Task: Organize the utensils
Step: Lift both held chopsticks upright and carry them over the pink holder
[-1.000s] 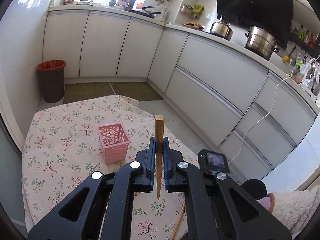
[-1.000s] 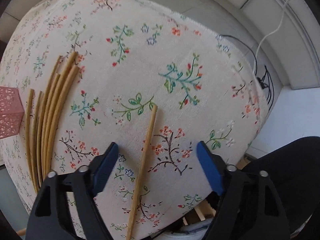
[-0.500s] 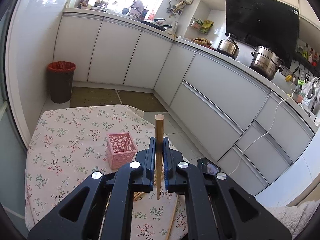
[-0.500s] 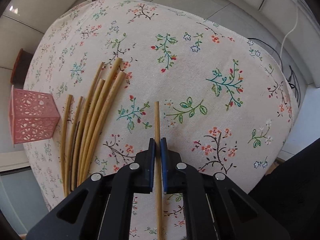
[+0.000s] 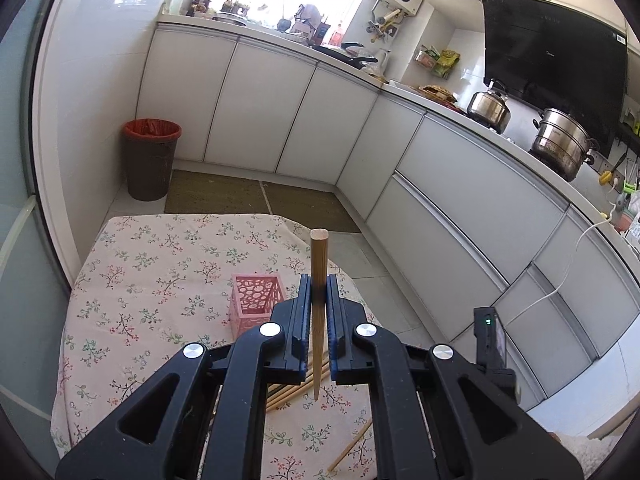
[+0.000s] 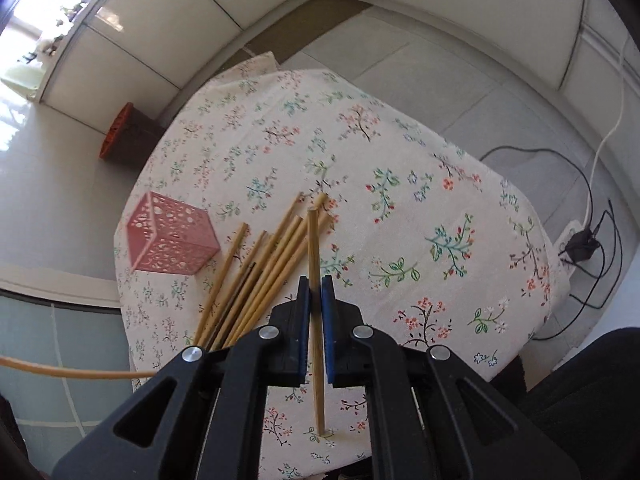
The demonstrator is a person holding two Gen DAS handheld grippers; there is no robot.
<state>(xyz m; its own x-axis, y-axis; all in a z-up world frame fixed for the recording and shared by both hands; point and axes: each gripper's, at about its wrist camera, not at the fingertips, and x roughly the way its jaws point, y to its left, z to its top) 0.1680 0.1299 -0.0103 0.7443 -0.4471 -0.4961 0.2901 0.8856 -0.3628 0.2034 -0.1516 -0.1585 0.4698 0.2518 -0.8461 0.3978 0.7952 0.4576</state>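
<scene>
1. Between the jaws of the left gripper [image 5: 316, 300] one bamboo chopstick [image 5: 319, 280] is clamped, its long axis running along the fingers, blunt end pointing away, thin tip toward the camera.
2. A second chopstick [image 6: 315, 280] is gripped by the closed jaws of the right gripper [image 6: 315, 300], held above the bench [image 6: 440, 200], lying along the fingers with its thick end pointing away.
3. A loose bundle of chopsticks [image 6: 256, 276] is seen lying flat on the floral cloth, fanned toward the far right.
4. Just left of the bundle the pink perforated basket [image 6: 170, 238] is set.
</scene>
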